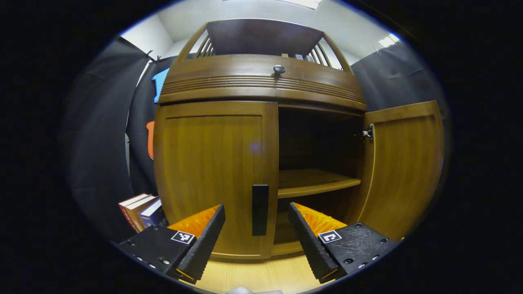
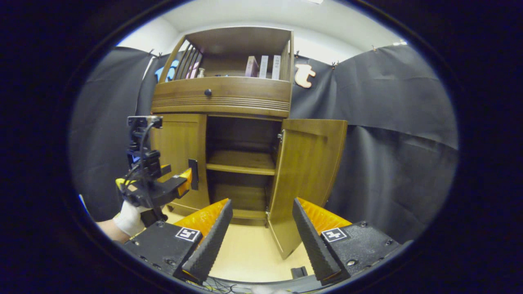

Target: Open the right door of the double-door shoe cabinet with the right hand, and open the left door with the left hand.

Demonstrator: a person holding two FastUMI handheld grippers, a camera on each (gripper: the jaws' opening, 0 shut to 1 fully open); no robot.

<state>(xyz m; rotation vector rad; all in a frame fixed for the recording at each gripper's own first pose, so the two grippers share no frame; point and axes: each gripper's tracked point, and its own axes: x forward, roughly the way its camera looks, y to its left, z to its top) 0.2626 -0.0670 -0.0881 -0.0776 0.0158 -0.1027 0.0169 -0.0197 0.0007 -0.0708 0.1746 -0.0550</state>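
The brown wooden shoe cabinet [image 1: 261,87] fills the left gripper view. Its left door [image 1: 212,171] is closed, with a black vertical handle [image 1: 260,210] at its inner edge. The right door [image 1: 404,167] stands swung open, showing a shelf [image 1: 314,181] inside. My left gripper [image 1: 256,232] is open, its fingers either side of the handle and a little short of it. In the right gripper view the open right door [image 2: 304,179] stands ahead, my right gripper [image 2: 262,232] is open and holds nothing, and the left gripper [image 2: 184,181], held by a gloved hand [image 2: 128,218], is close to the handle [image 2: 193,174].
Several books [image 1: 141,210] stand on the floor left of the cabinet. A drawer with a round knob [image 1: 279,69] sits above the doors, and an upper shelf holds books [image 2: 263,66]. Black cloth walls surround the cabinet. Light wooden floor [image 2: 249,249] lies in front.
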